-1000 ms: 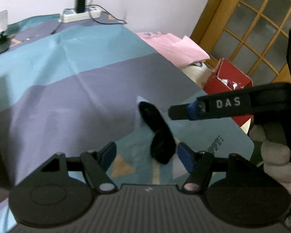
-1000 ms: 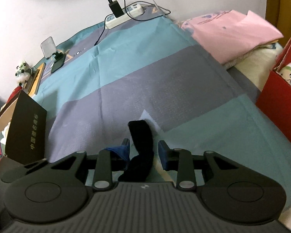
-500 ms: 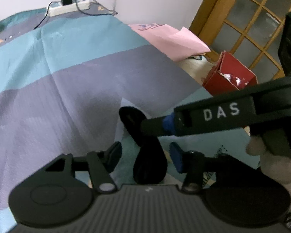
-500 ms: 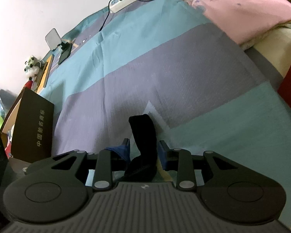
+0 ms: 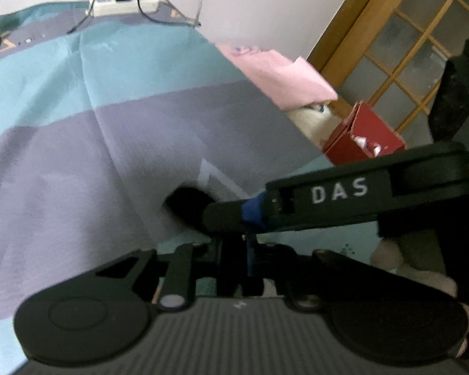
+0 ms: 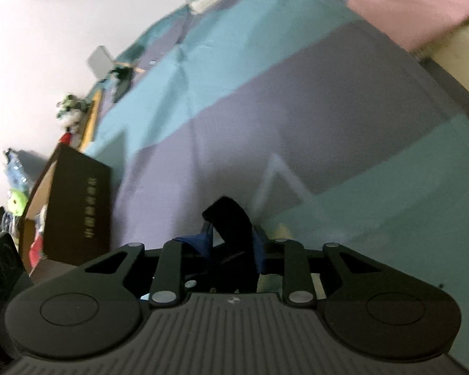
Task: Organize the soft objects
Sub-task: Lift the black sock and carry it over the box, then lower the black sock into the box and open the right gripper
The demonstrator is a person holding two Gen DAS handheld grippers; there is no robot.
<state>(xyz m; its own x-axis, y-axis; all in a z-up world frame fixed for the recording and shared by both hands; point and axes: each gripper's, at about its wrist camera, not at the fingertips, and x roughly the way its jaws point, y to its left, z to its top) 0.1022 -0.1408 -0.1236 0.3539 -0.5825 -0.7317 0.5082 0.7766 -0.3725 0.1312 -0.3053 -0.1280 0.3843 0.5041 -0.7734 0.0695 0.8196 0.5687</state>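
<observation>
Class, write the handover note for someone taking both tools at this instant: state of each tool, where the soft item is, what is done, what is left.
Right tool: shut on the black sock, whose free end sticks up past the fingertips.
Left tool: fingers drawn close together around the same sock; the view is blurred, so a firm grip is uncertain.
The sock is lifted just above the striped bedsheet.
Done: sock picked up, both tools at it.
Left: fold or place it; nothing shows where. The pink cloth lies untouched at the bed's far edge.

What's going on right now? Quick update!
Right gripper shut on black sock. Left gripper closed on it too. Striped bedsheet below, nothing blocking.
</observation>
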